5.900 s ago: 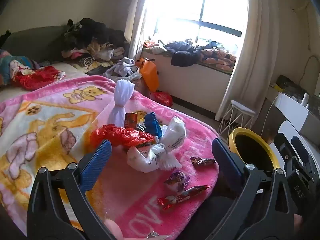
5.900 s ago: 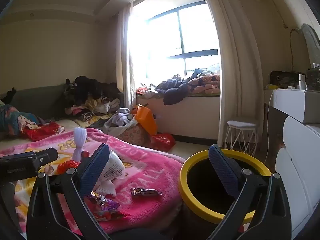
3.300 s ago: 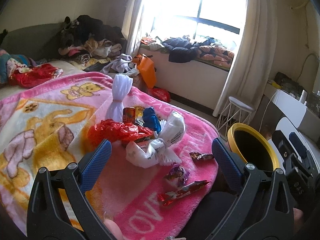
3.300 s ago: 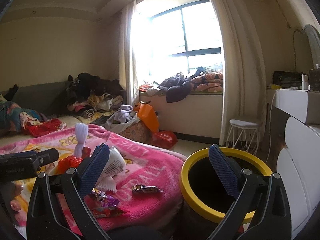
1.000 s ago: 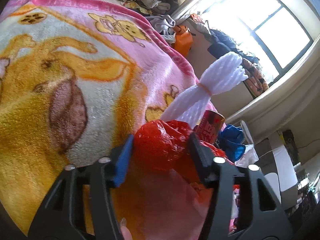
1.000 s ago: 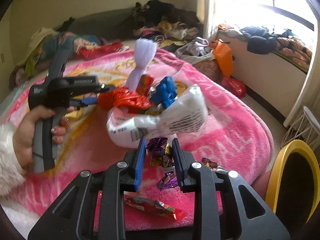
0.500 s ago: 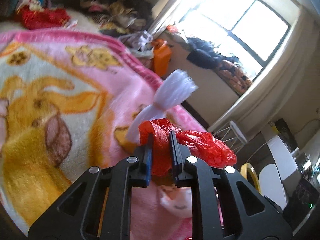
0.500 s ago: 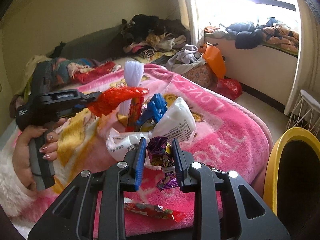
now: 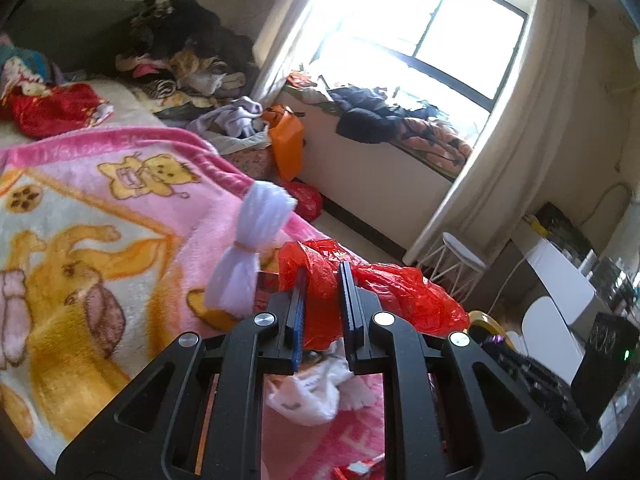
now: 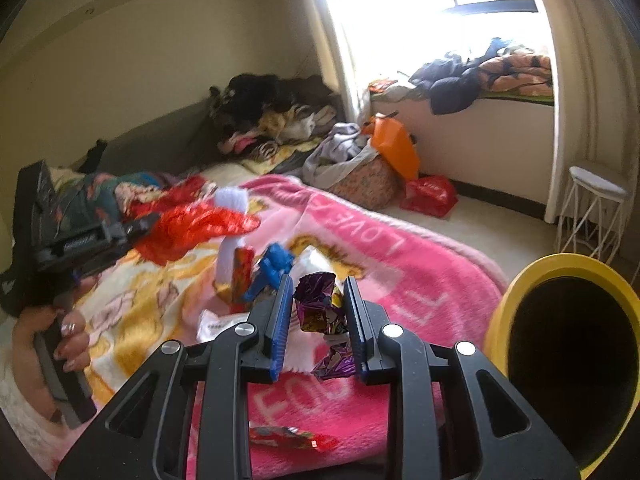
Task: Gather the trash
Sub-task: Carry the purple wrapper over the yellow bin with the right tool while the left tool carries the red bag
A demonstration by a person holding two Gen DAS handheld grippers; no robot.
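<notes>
Your left claw (image 9: pixel 323 280) grips a crumpled red bag (image 9: pixel 384 292), glossy, translucent. Your right claw (image 10: pixel 317 300) grips a purple foil wrapper (image 10: pixel 320 312), creased, shiny.

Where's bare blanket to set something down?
Free: the pink fleece blanket between the purple foil wrapper and the yellow-rimmed bin. Also the cartoon panel left of the white foam-net bundle. Crowded: around the blue wrapper and white plastic bag.

Red bag (image 9: pixel 404 292), purple wrapper (image 10: pixel 320 312).
</notes>
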